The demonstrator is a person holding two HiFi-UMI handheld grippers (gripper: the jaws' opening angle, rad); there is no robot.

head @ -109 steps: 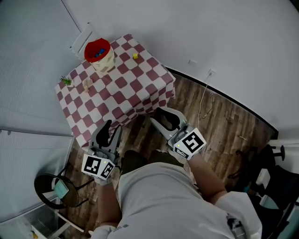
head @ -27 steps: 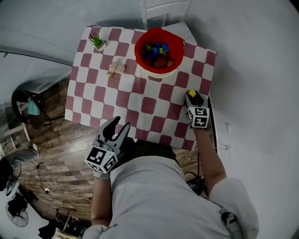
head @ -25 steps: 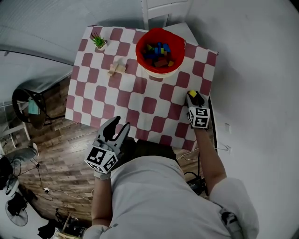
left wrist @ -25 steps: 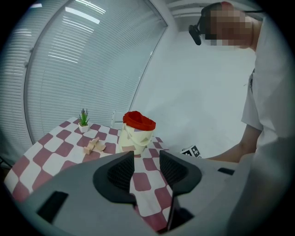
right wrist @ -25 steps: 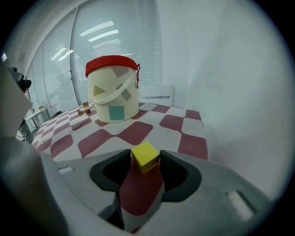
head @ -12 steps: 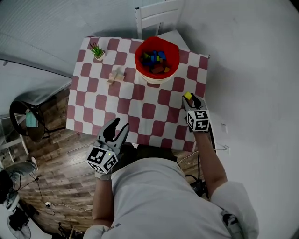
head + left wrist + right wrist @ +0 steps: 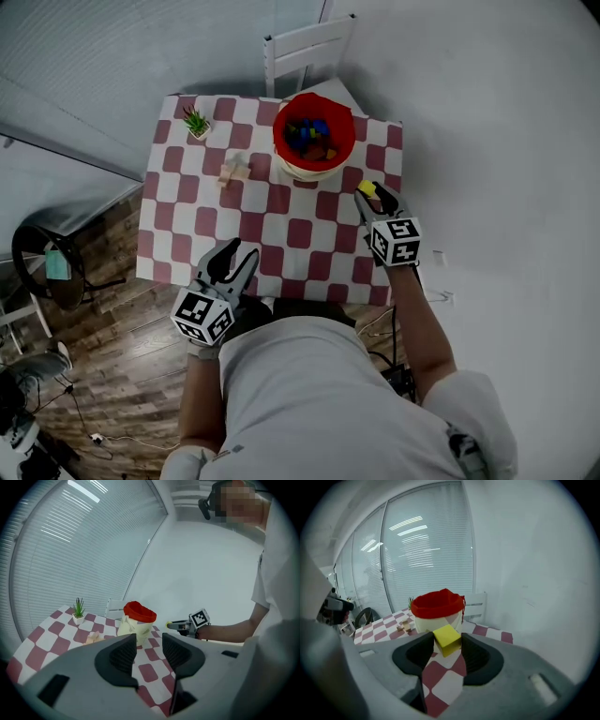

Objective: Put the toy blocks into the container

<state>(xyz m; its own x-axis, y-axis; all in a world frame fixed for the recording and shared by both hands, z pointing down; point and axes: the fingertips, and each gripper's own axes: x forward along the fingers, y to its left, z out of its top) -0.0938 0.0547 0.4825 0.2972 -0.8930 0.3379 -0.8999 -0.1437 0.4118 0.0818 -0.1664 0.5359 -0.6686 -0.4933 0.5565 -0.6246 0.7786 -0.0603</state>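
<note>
A yellow block (image 7: 447,640) is clamped between the two jaws of the right gripper (image 7: 372,192). The jaws have just been closing, and the block is now pinched at their tips, tilted so that one corner is turned upward. The gripper is held in the air over the right side of a table (image 7: 216,216) that is covered with a red and white checked cloth. In the head view the block is seen close to the container (image 7: 279,142), just to its right and nearer the person, and not yet over the opening. In the right gripper view the container is seen straight ahead beyond the block.

The container, a pale tub with a red lining folded over its rim, is set upright toward the far edge of the table. Several blocks (image 7: 312,138) in blue, red, yellow and green are seen lying inside it.

The left gripper (image 7: 234,258) is held at the near edge of the table, well apart from the container. Its jaws are parted and nothing is held between them.

A small potted plant (image 7: 197,123) is placed at the far left corner of the table. A few pale wooden pieces (image 7: 232,172) are seen between the plant and the container. A white chair (image 7: 305,42) is set behind the table.
</note>
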